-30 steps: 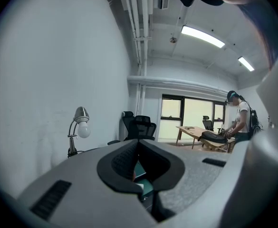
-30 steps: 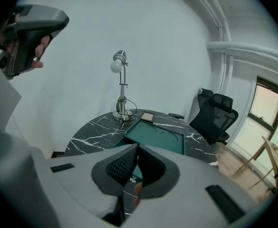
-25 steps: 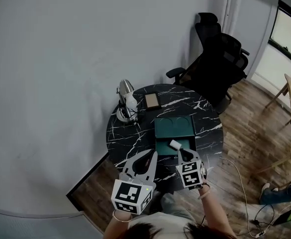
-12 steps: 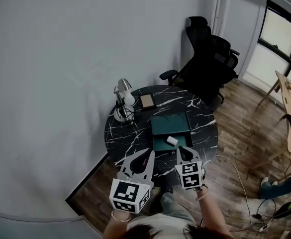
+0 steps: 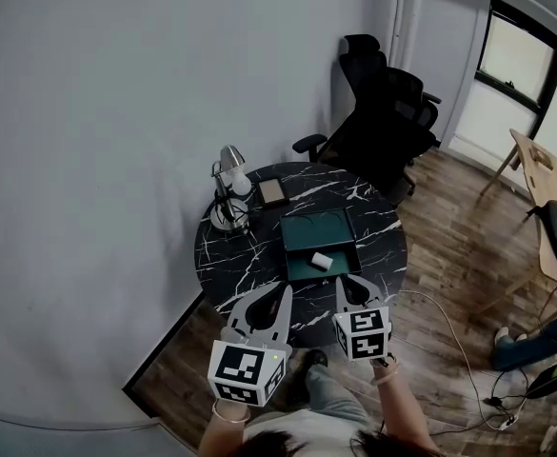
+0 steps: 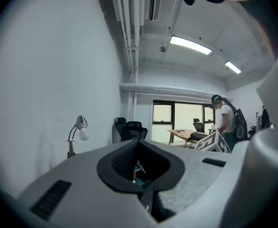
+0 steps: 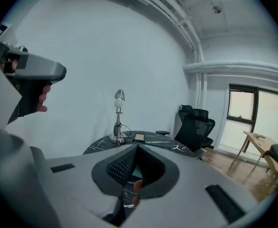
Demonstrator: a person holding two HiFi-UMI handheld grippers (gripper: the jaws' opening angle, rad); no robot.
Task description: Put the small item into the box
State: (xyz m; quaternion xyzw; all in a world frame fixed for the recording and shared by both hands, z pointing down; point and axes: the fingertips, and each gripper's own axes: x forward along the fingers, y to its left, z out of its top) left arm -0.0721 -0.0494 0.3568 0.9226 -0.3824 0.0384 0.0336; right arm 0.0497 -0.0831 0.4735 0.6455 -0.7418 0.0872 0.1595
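Item [image 5: 321,259] is in the box [image 5: 297,227]: small white piece lying in the near half, a bit right of centre, nothing touching it. Box is green, open-topped, and sits centre-right on the round black marble table [image 5: 240,255].

L gripper [image 5: 280,298]: jaws together, nothing betw them. Own view confirms it, tips meet [image 6: 138,144]. It hovers over the near table edge, left of the box and clear of it.

R gripper [image 5: 347,286]: jaws fully closed, empty, tips meet in own view too [image 7: 138,148]. It hovers just near of the box's near edge, not touching it. The two grippers are side by side, apart, both pointing far-ward.

Other stuff on the table: lamp [image 5: 228,188] at far left, brown slab [image 5: 270,191] just right of it, far of the box. Can't tell what the slab is.

Off the table: black chairs [image 5: 383,112] far right by the wall, wood desk [image 5: 540,184] at the right edge. Wood floor, cables on it at near right.
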